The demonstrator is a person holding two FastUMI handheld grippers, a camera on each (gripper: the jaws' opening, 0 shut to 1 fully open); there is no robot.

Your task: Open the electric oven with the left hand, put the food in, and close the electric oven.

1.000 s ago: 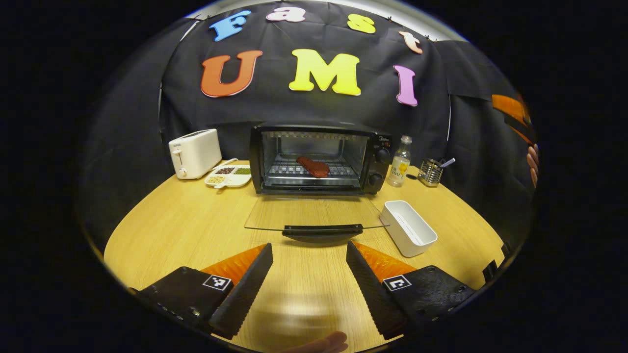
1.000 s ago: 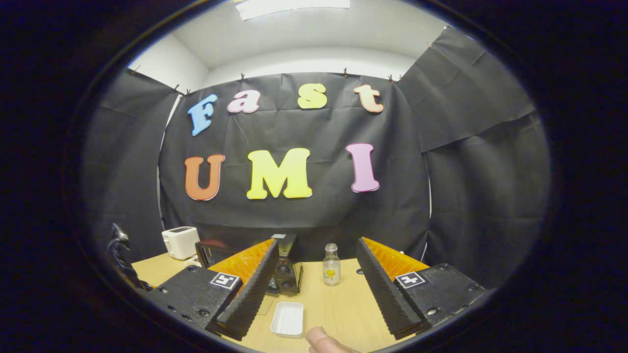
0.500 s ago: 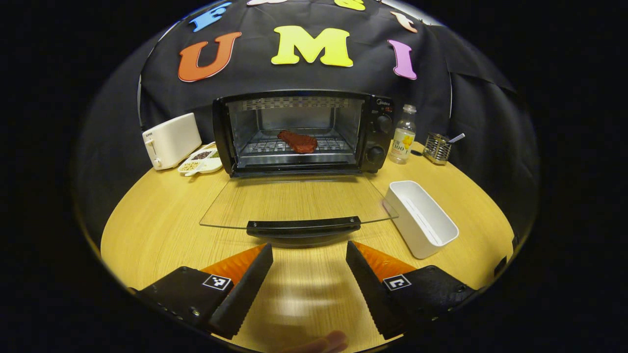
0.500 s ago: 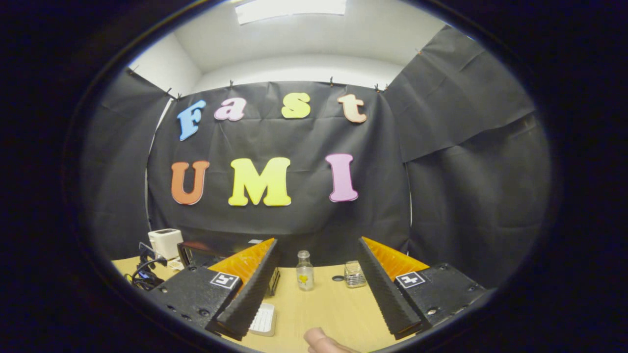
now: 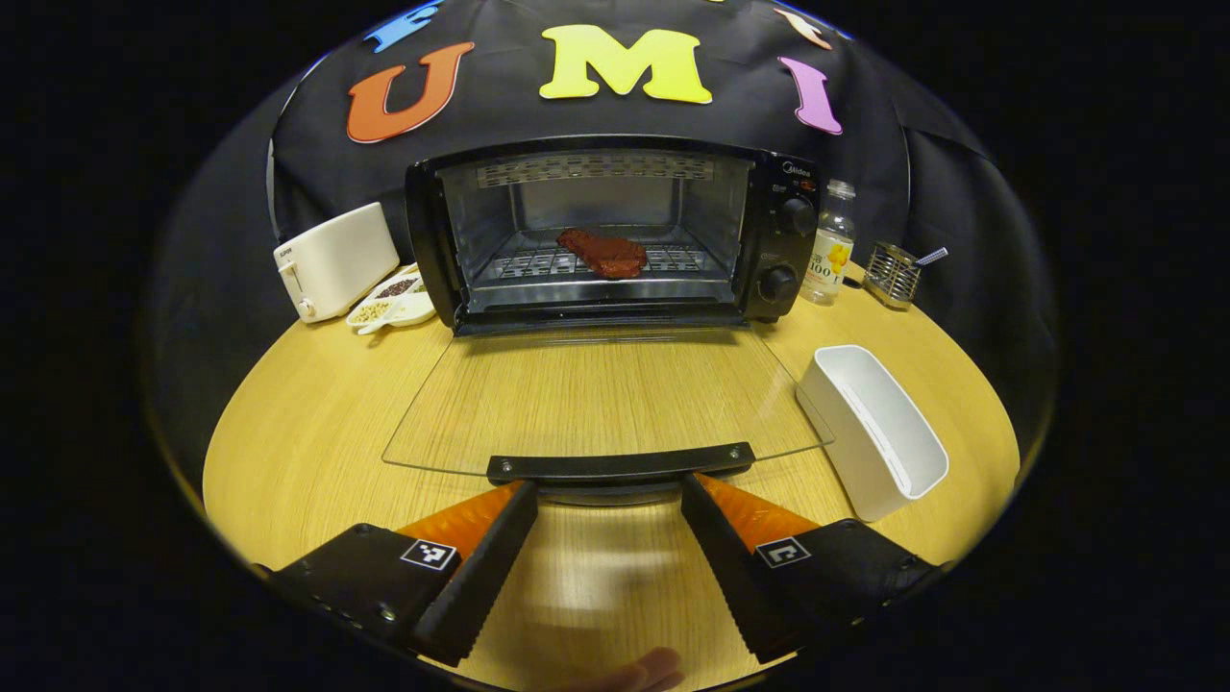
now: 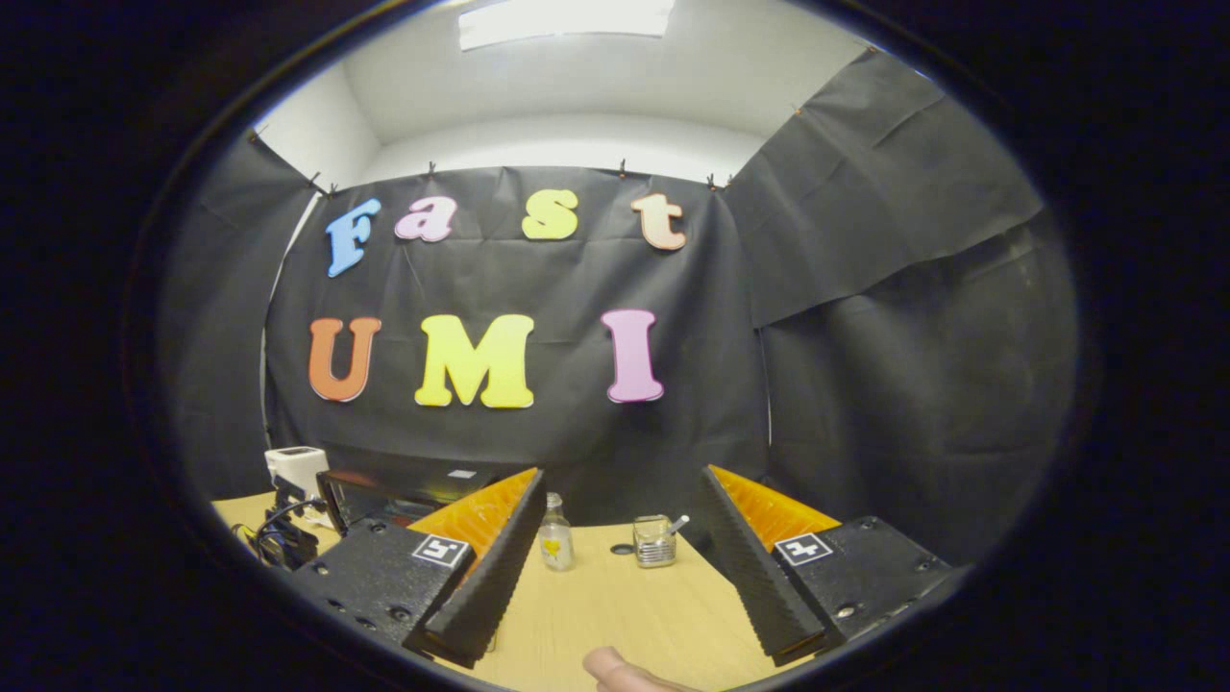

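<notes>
In the left gripper view the electric oven [image 5: 615, 231] stands at the upper middle of the frame with its glass door [image 5: 605, 399] folded down flat over the table [image 5: 307, 404]; the food [image 5: 603, 254], a dark red piece, lies on the rack inside, in the middle of the cavity. The left gripper [image 5: 609, 495] sits at the bottom of the frame with its fingers set wide apart, holding nothing; the tips are just beside the door handle [image 5: 620, 464], one at each side of its middle, and whether they touch it I cannot tell. A fingertip of the person is cut off at the very bottom edge.

To the right of the door a white container [image 5: 874, 432] lies close to the glass edge, so there is little room on that side; to the left of the door the table is bare wood. A toaster [image 5: 334, 259] and a divided dish [image 5: 392, 303] stand at the upper left, a bottle [image 5: 831, 245] and a small wire holder [image 5: 892, 274] at the upper right.

In the right gripper view the right gripper [image 6: 620, 481] points at the cloth wall, fingers wide and empty; the oven is half hidden behind its left finger and hard to make out.
</notes>
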